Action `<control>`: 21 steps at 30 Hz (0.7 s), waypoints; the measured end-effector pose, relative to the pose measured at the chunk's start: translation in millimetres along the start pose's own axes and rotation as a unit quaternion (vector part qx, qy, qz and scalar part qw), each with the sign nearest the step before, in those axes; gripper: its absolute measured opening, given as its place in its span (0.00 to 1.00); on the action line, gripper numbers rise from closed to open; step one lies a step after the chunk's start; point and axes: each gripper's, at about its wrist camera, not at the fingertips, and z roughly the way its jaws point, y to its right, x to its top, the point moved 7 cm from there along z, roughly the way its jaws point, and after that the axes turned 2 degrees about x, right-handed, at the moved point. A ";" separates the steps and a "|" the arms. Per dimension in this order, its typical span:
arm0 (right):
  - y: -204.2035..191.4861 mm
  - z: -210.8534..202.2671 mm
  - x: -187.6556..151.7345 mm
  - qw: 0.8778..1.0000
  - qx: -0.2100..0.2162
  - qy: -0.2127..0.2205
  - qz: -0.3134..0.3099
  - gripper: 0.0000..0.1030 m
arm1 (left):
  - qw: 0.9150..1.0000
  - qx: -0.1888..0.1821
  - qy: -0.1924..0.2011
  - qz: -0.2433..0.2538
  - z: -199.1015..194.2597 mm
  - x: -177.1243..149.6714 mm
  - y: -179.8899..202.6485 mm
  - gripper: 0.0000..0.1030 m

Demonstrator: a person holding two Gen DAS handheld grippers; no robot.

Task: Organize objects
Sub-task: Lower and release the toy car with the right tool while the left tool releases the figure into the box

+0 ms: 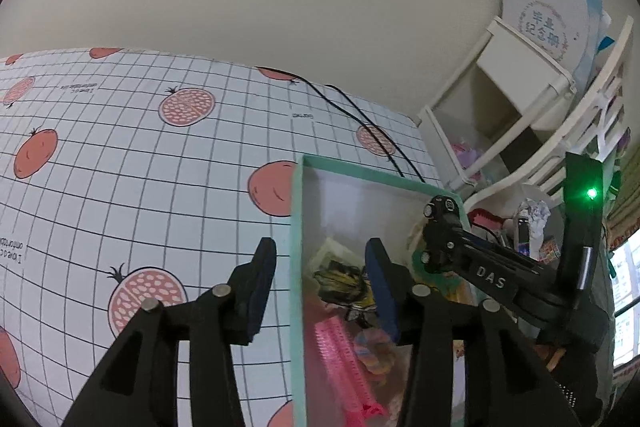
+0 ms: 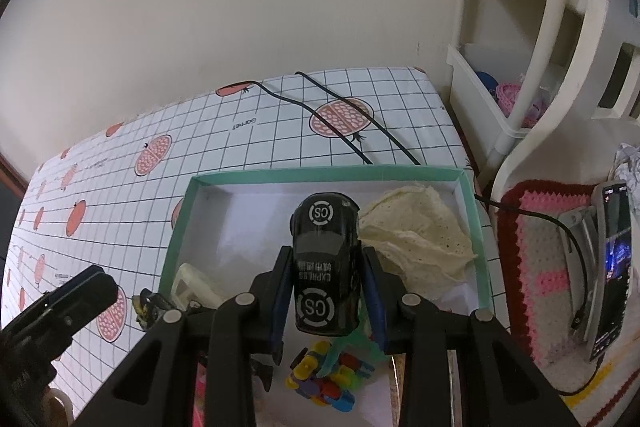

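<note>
A teal-rimmed box (image 2: 326, 173) with a white floor lies on the fruit-print tablecloth (image 2: 240, 131). My right gripper (image 2: 326, 273) is shut on a black toy car (image 2: 325, 259) marked "CS" and holds it above the box. In the box lie a cream lace cloth (image 2: 420, 239), a colourful block toy (image 2: 324, 379) and a white object (image 2: 192, 285). My left gripper (image 1: 316, 275) is open and empty, straddling the box's left wall (image 1: 297, 267). The left wrist view shows a pink comb (image 1: 344, 363) and a yellow-black toy (image 1: 344, 283) in the box.
A white plastic shelf unit (image 2: 520, 75) stands right of the table, with small items in its bin. A phone on a stand (image 2: 612, 275) rests on a pink crocheted mat (image 2: 536, 267). Two black cables (image 2: 344, 115) run across the cloth behind the box.
</note>
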 end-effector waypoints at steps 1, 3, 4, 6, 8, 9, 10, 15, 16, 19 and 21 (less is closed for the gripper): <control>0.6 0.2 0.1 1.000 0.002 0.000 0.002 0.35 | 1.000 0.003 0.000 -0.002 0.4 0.4 -2.0 0.46; 1.0 -0.2 0.2 1.000 0.005 0.001 0.005 0.35 | 1.000 0.008 0.002 -0.007 0.4 1.8 -6.5 0.47; 1.1 -0.6 0.5 1.000 0.006 0.002 0.005 0.35 | 1.000 0.010 0.003 -0.009 -0.4 2.1 -8.1 0.49; 1.2 -1.9 1.7 1.000 0.011 0.005 0.010 0.35 | 1.000 0.016 0.005 -0.013 -0.7 3.3 -12.5 0.54; 1.4 -3.8 3.4 1.000 0.018 0.009 0.017 0.36 | 1.000 0.019 0.005 -0.018 -0.5 4.6 -17.0 0.56; 0.8 -4.7 4.1 1.000 0.021 0.010 0.017 0.37 | 1.000 0.020 0.005 -0.021 -0.4 4.9 -19.0 0.56; -0.2 -5.7 4.9 1.000 0.022 0.012 0.016 0.37 | 0.999 0.020 0.005 -0.024 -0.5 5.2 -20.9 0.57; -4.5 -9.8 7.5 1.000 0.018 0.020 0.006 0.38 | 0.999 0.027 0.008 -0.031 -1.5 6.8 -28.4 0.58; -4.9 -9.9 7.6 1.000 0.019 0.020 0.006 0.38 | 0.999 0.028 0.008 -0.032 -1.6 7.3 -29.7 0.58; -6.0 -9.7 7.5 1.000 0.018 0.019 0.004 0.38 | 0.999 0.031 0.008 -0.036 -1.1 7.7 -32.9 0.59; -6.8 -8.2 6.5 1.000 0.016 0.016 0.002 0.38 | 0.999 0.036 0.008 -0.036 -0.7 7.8 -35.1 0.63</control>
